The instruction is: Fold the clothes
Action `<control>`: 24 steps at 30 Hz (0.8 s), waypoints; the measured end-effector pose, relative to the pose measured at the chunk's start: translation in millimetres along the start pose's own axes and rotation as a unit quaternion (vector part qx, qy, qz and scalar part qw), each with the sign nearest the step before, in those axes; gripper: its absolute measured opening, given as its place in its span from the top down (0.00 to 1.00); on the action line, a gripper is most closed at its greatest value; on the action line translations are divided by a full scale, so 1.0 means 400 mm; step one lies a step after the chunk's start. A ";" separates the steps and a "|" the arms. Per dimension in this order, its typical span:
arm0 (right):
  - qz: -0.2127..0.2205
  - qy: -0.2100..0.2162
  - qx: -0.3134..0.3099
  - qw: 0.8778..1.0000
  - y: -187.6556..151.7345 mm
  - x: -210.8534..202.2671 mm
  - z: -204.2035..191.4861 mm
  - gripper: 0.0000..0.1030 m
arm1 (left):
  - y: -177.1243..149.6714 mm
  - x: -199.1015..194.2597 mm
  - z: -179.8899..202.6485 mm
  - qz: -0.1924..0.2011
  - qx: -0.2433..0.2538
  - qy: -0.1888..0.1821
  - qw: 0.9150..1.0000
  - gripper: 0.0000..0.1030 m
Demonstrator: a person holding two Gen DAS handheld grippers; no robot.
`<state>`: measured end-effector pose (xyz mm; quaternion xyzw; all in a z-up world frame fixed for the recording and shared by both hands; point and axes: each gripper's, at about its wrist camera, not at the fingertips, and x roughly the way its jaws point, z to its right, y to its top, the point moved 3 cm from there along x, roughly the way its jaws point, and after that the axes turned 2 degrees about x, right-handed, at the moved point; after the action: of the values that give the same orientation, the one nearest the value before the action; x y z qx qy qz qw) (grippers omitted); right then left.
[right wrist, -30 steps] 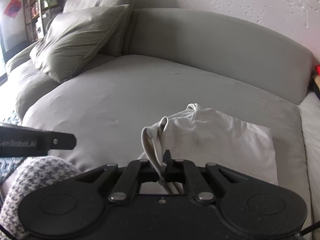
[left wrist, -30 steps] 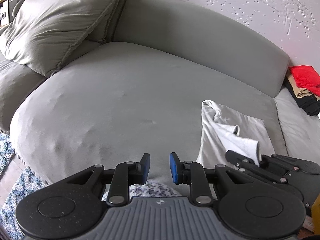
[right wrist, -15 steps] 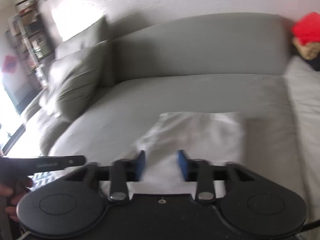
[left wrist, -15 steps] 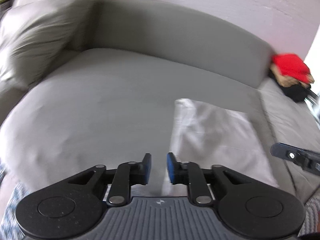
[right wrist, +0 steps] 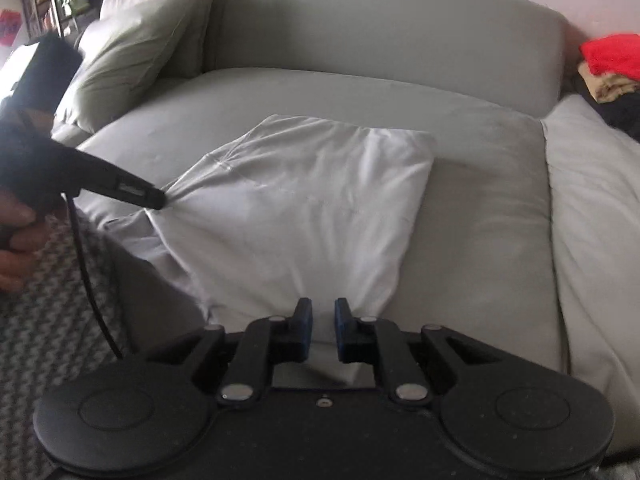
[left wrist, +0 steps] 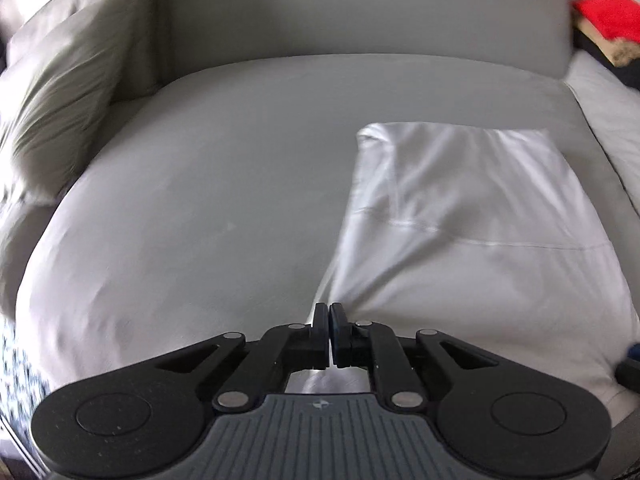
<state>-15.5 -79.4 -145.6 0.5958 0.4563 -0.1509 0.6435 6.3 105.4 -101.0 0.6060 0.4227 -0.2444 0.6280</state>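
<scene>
A white garment [left wrist: 472, 220] lies flat as a folded rectangle on the grey sofa seat [left wrist: 200, 200]. My left gripper [left wrist: 329, 320] is shut on its near left corner, and creases fan out from the pinch. From the right wrist view the same left gripper [right wrist: 158, 200] bites the white garment [right wrist: 304, 200] at its left edge, held by a person's hand [right wrist: 16, 240]. My right gripper [right wrist: 322, 320] hovers over the garment's near edge, its blue pads a narrow gap apart with cloth showing through.
Grey pillows [right wrist: 132, 60] lean at the sofa's back left. A pile of red, tan and black clothes [right wrist: 612, 56] sits at the far right beyond the backrest [right wrist: 380, 48]. A lighter cushion [right wrist: 592, 220] adjoins on the right. Patterned rug [right wrist: 48, 320] lies below left.
My right gripper let go of the raised fold, and the garment now lies flat. My left gripper moved right to the garment's corner and shut on it. The right jaws have narrowed.
</scene>
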 end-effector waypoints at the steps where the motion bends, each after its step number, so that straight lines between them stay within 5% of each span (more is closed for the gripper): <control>1: -0.001 0.006 0.003 1.000 0.001 -0.012 0.006 0.89 | -0.007 -0.009 -0.018 0.001 -0.014 -0.017 1.000 0.89; 7: 0.052 0.055 0.082 0.994 0.081 -0.058 0.083 0.86 | 0.030 -0.101 -0.015 0.081 0.018 -0.054 0.995 0.89; 13: 0.064 0.126 0.235 0.962 0.181 0.084 0.193 0.87 | 0.141 -0.068 0.126 0.130 0.094 -0.159 0.974 0.86; 15: 0.043 0.179 0.279 0.942 0.194 0.156 0.203 0.87 | 0.170 0.009 0.155 0.094 0.080 -0.207 0.971 0.84; 18: -0.006 0.240 0.350 0.905 0.191 0.277 0.220 0.87 | 0.182 0.134 0.137 0.028 0.023 -0.205 0.978 0.85; 21: -0.010 0.223 0.401 0.889 0.167 0.350 0.267 1.00 | 0.184 0.217 0.072 0.006 -0.053 -0.183 0.982 0.89; 24: 0.052 0.163 0.444 0.879 0.143 0.342 0.346 1.00 | 0.178 0.225 -0.016 0.022 -0.132 -0.147 0.980 0.89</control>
<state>156.8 -142.5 -232.1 0.8582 0.4079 -0.2047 0.2348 110.1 140.6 -135.4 0.4841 0.3411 -0.2586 0.7631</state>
